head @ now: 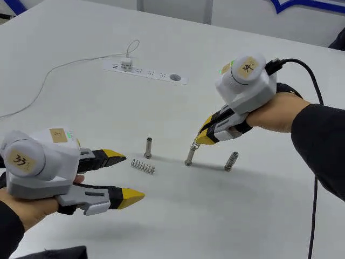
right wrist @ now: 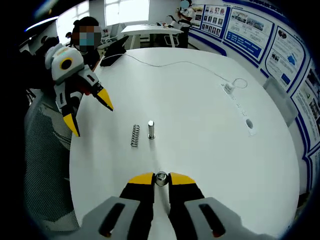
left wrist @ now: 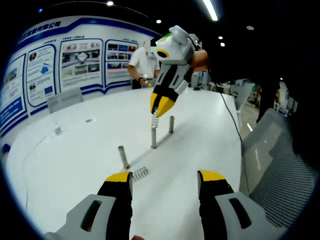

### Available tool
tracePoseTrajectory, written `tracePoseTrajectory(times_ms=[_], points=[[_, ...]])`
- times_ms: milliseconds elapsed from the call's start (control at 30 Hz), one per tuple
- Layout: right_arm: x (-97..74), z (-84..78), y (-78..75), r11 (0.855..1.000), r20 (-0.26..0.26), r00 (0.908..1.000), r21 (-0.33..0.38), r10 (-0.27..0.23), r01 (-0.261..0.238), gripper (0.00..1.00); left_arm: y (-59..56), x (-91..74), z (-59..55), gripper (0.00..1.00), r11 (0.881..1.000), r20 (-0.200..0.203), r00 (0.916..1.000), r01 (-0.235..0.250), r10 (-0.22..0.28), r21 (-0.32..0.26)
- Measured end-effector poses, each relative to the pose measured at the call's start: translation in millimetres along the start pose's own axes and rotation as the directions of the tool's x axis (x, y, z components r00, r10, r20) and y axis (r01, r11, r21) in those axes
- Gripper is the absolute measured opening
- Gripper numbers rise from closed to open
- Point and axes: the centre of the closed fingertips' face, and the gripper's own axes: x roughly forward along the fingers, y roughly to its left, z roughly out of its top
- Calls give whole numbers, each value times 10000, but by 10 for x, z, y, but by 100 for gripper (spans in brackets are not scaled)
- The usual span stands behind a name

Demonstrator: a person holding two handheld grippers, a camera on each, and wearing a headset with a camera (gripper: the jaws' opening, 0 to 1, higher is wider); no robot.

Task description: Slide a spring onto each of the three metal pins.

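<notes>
Over the middle pin [head: 190, 157], a spring [left wrist: 155, 120] hangs pinched in the right gripper [head: 199, 141], whose jaws are nearly closed; its lower end seems to touch the pin's top. A loose spring [head: 143, 166] lies beside the bare pin [head: 148, 147], and the right pin [head: 232, 161] wears one. The left gripper [head: 129, 176] hovers wide open, empty.

Your room around the white table [head: 226, 216]
Blue-bordered display boards [left wrist: 75, 60] fill your left gripper view's upper left; a strip light [left wrist: 210, 9] glows above.
</notes>
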Motion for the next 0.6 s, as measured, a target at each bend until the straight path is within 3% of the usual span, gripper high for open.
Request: tracePoseTrajectory(times_ms=[600], points=[[232,-66,6,9997,-672,9977,-202,83,-97,12,6,4,-5,52,10000,-51,10000,-26,26,6]])
